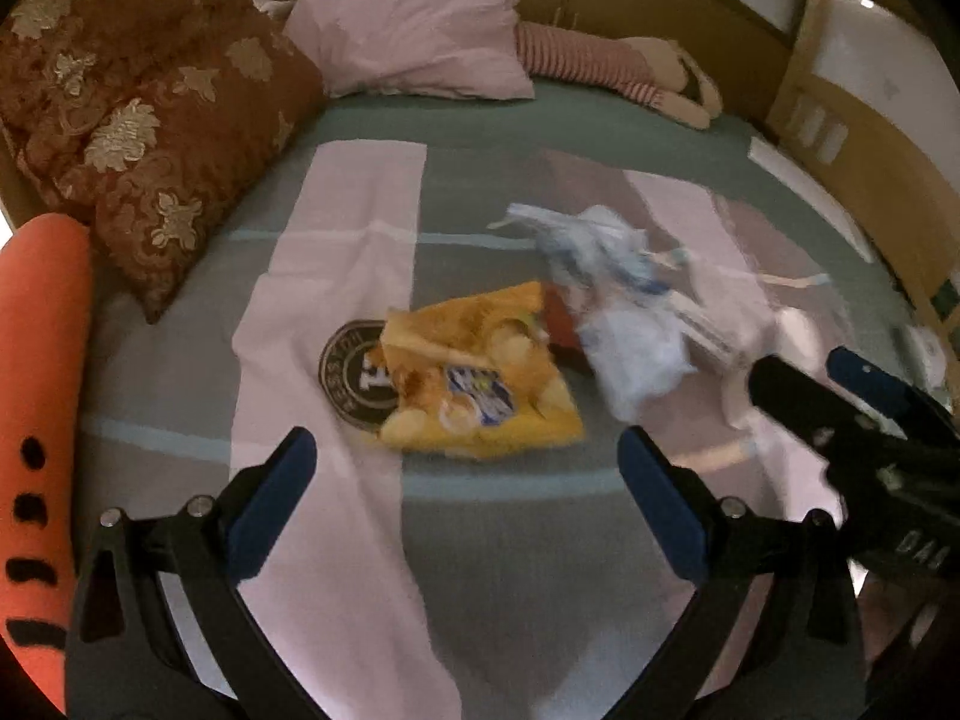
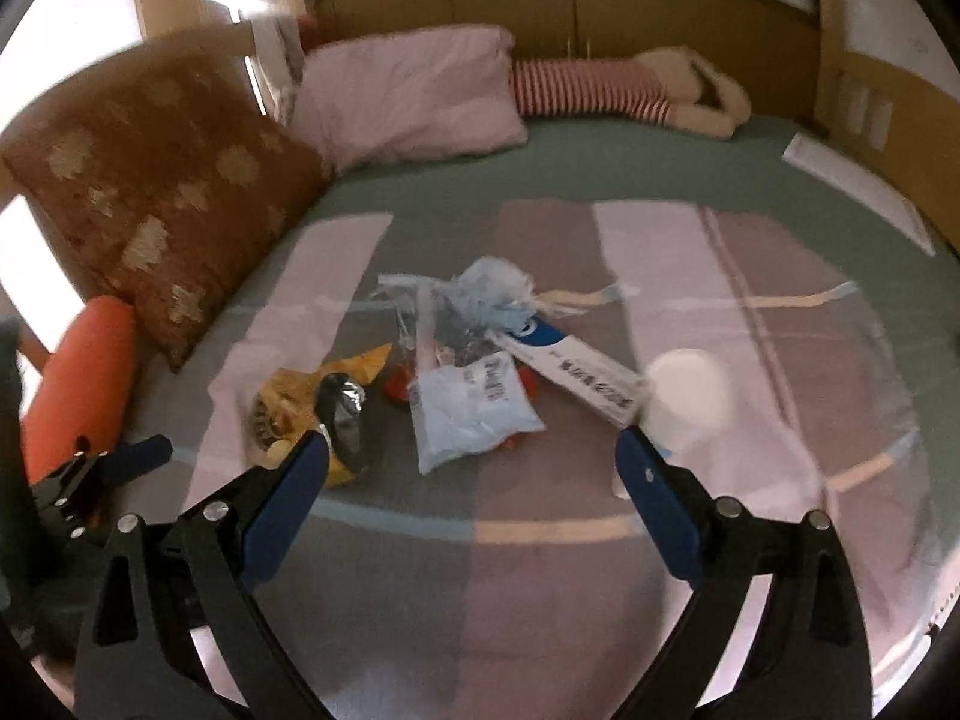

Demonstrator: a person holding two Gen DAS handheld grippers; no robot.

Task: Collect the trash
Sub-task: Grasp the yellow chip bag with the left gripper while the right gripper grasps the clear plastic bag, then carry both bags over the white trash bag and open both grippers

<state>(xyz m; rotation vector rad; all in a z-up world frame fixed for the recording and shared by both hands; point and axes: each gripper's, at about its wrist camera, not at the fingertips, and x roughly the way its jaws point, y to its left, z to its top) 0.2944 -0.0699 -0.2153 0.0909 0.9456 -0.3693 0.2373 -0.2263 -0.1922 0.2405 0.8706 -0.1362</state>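
Observation:
A pile of trash lies on the bed. A yellow chip bag [image 1: 474, 378] lies just beyond my open, empty left gripper [image 1: 468, 450]. To its right is crumpled light-blue plastic [image 1: 606, 276] and a white packet [image 1: 636, 354]. In the right wrist view the chip bag [image 2: 312, 396] lies by the left finger of my open, empty right gripper [image 2: 474, 450]. Ahead of it are a white packet [image 2: 474, 414], a white-and-blue toothpaste box [image 2: 570, 366], blue plastic [image 2: 492, 294] and a white round thing [image 2: 690, 396]. The right gripper [image 1: 840, 378] shows at the right of the left wrist view.
The bed has a green, pink and mauve striped sheet [image 2: 540, 570]. A brown floral cushion [image 1: 150, 120], a pink pillow [image 1: 414, 42], an orange bolster [image 1: 42, 420] and a striped plush toy [image 1: 612, 66] lie at its far and left edges. A wooden headboard [image 2: 540, 0] stands behind.

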